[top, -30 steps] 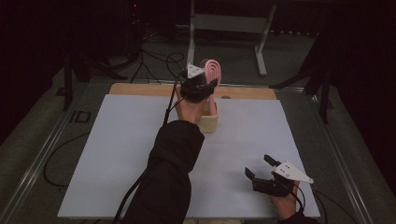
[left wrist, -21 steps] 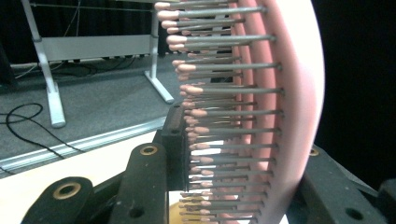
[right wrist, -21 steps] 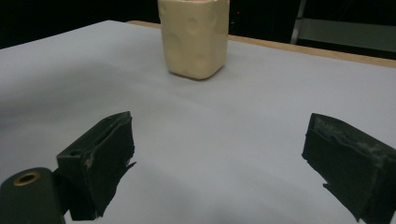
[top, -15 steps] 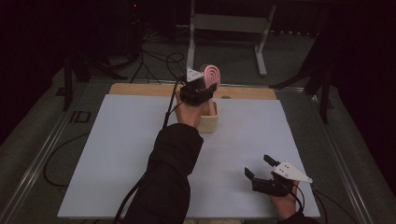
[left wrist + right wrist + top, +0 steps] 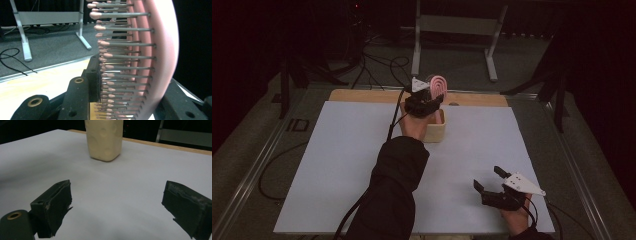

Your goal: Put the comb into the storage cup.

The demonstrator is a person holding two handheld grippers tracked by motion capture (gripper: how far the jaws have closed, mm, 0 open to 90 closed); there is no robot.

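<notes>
We have the left claw pinching the pink hairbrush by its head, bristles upright above the cream holder at the far middle of the surface, probably to drop it in; our right claw rests spread, clear of the work

From where I stand, nothing here carries any readable writing, label, brand, number or sign.
</notes>
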